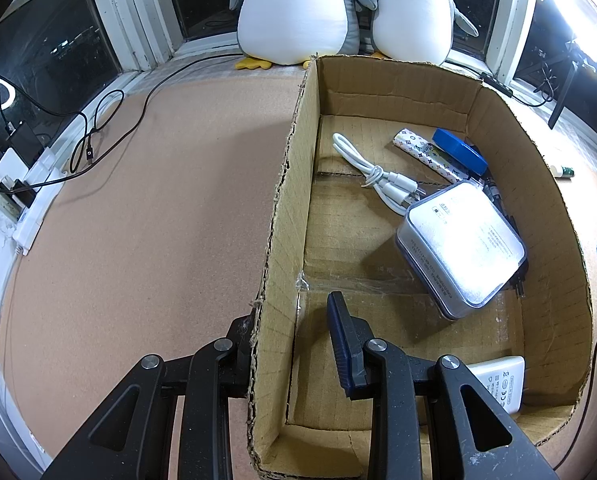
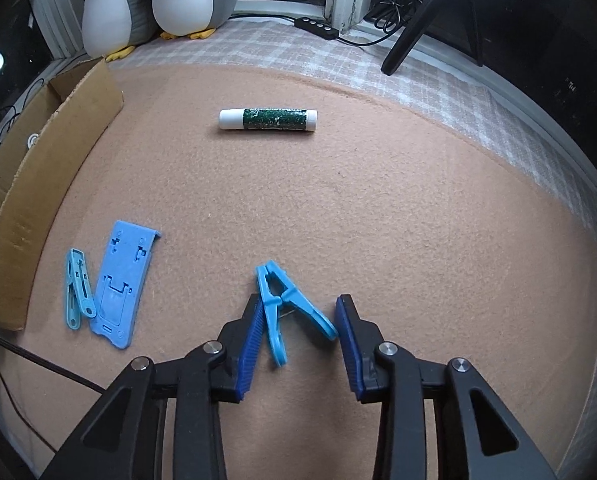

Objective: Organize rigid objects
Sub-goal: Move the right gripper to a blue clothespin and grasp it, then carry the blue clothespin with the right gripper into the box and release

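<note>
Roughly, the job looks a little past halfway, taking the cardboard box (image 1: 498, 128) as the landmark. Inside it already lie a white cable (image 1: 374, 176), a patterned stick (image 1: 426, 154), a blue case (image 1: 458, 150), a clear-lidded white box (image 1: 462, 244) and a white adapter (image 1: 498, 384) at its near wall; something dark sits under the white box, too hidden to name. The left gripper (image 1: 294, 344) stands with its jaws apart, straddling the box's left wall, one finger inside and one outside, holding nothing. Outside the box, on the felt to its right, four items remain: a pale clip (image 2: 78, 288) and a blue plate (image 2: 124, 284) just beside the wall, a green-labelled tube (image 2: 268, 120) well away, and a blue clamp (image 2: 288, 308). The right gripper (image 2: 298, 340) brackets that clamp, jaws open, not yet squeezing it.
</note>
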